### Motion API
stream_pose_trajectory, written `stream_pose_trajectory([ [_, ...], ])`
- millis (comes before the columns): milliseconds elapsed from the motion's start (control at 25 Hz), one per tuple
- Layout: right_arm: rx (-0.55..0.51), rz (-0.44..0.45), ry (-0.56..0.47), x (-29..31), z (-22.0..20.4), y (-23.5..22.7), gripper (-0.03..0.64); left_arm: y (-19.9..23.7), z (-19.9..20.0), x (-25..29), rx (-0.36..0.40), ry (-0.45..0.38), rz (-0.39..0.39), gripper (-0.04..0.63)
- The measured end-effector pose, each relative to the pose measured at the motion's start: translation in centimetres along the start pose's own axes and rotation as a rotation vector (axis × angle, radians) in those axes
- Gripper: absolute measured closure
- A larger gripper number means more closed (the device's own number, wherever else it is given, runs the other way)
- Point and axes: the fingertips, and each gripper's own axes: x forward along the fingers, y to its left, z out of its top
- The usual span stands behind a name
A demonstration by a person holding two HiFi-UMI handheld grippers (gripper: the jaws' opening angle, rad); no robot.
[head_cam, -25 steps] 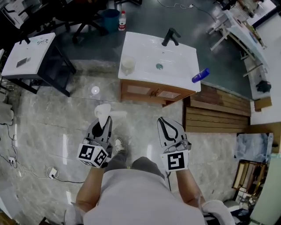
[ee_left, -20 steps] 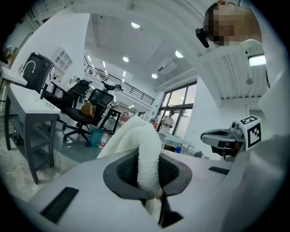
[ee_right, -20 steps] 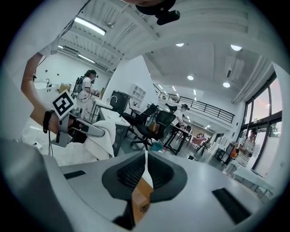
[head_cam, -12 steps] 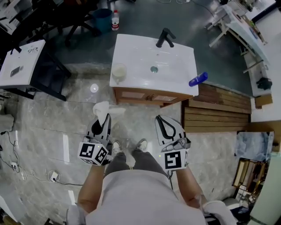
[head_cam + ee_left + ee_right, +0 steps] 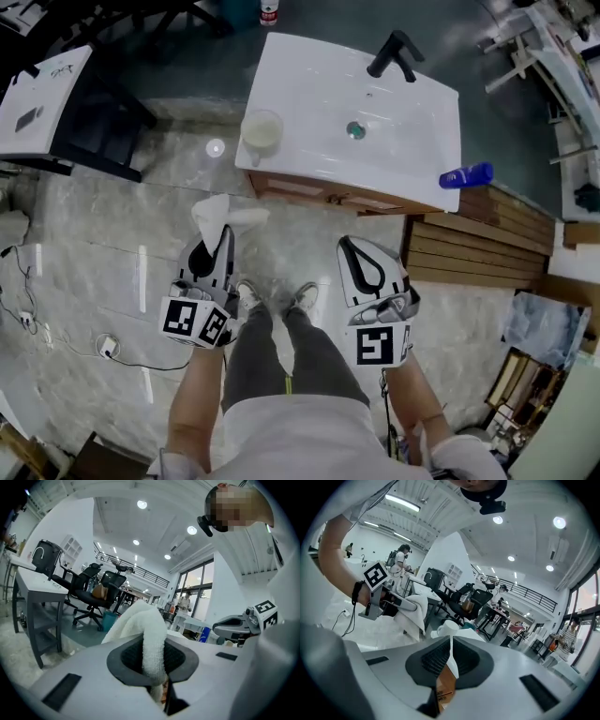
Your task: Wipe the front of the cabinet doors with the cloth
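Left gripper (image 5: 221,246): held at 9 o'clock of the person's legs in the head view; jaws are clamped on the cloth.
Cloth (image 5: 217,217): white; pinched between the left jaws, with the bulk projecting past the tips toward 12 o'clock; it hangs over the floor (image 5: 103,272), apart from the cabinet.
Right gripper (image 5: 349,246): held at 3 o'clock of the legs; jaws are brought together with nothing held; only a thin slit is seen in the right gripper view.
Cabinet doors (image 5: 319,193): wooden; seen as a narrow strip under the white basin top (image 5: 309,103), at 12 o'clock of both grippers; not touched by the cloth.
Basin top items: cup (image 5: 262,131) at the 9 o'clock edge, black faucet (image 5: 395,52) at 1 o'clock, blue bottle (image 5: 466,175) at the 4 o'clock corner.
Wooden boards (image 5: 469,248): lying just beside the cabinet, at 3 o'clock.
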Motion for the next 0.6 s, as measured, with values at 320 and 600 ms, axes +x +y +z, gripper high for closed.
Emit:
stream_pose_trajectory([
  [320, 0.008, 0.044, 0.047, 6.5, -8.1, 5.0, 0.572, 5.8, -7.2, 4.5, -0.020, 0.012, 0.004, 0.537],
  [600, 0.032, 0.069, 0.035, 9.9, -12.8, 9.3, 0.572, 7.8, -12.4, 6.7, -0.022, -0.003, -0.017, 0.537],
])
